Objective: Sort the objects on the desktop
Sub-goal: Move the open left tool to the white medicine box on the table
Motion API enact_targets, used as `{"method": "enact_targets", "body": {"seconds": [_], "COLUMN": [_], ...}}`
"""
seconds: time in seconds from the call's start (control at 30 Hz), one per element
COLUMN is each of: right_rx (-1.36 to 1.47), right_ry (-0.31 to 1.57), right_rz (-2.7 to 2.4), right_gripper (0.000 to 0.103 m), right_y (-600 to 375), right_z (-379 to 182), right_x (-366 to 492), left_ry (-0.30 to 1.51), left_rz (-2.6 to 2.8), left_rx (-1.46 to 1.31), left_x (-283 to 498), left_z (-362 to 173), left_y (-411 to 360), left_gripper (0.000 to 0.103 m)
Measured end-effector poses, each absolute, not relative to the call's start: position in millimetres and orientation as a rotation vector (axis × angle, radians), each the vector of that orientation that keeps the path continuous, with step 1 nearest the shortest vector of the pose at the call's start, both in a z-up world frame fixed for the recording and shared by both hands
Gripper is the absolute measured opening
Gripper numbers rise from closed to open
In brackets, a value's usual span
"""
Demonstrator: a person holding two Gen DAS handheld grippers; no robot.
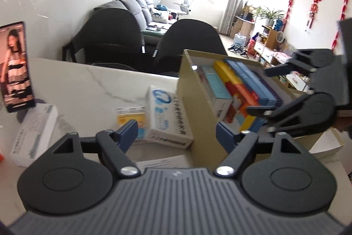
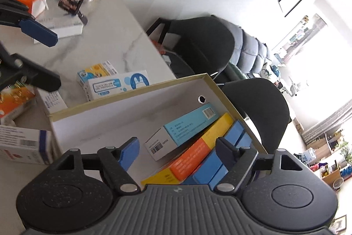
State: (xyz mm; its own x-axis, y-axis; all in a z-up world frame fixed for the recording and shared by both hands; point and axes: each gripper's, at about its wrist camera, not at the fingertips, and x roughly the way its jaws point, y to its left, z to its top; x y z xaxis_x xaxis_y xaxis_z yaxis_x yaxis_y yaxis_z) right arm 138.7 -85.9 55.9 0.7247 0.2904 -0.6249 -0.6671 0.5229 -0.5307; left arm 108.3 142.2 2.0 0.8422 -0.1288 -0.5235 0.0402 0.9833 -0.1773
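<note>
Above the open cardboard box (image 2: 132,89), the right gripper (image 2: 178,151) is held with jaws apart and nothing between them; the left gripper (image 1: 176,133), just beside the box's near wall, is likewise spread and empty. Packets (image 2: 189,124) are already stacked inside. A wall could be clipped and the box shoved towards the table edge (image 1: 132,69) behind it. Loose cartons (image 1: 167,116) left of the box crowd that side.

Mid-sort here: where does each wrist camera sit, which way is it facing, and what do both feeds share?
Left wrist: behind the open left gripper, facing across the marble table toward chairs; right gripper enters at right.
Right wrist: behind the open right gripper, tilted down into the storage box; left gripper shows at left.
Shared: storage box, propped phone, penguin box.
</note>
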Motion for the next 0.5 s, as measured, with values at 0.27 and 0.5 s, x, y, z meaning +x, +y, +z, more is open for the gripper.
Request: {"method": "enact_targets", "body": {"seconds": [0.27, 0.5], "right_rx": [-0.708, -0.563], "right_ry": [0.441, 0.405], "right_rz": [0.558, 0.531], "right_gripper": [0.089, 0.097], "right_y": [-105.4, -118.8], "right_z": [66.2, 63.1], "right_x": [100.9, 65.9], "left_ry": [0.563, 0.564], "left_rz": [-0.025, 0.075], "left_rx": [-0.174, -0.184], "left_x": [83.7, 68.5], "left_z": [-9.7, -21.0], "left_y": [180.0, 218.9], "left_gripper": [0.100, 0.103]}}
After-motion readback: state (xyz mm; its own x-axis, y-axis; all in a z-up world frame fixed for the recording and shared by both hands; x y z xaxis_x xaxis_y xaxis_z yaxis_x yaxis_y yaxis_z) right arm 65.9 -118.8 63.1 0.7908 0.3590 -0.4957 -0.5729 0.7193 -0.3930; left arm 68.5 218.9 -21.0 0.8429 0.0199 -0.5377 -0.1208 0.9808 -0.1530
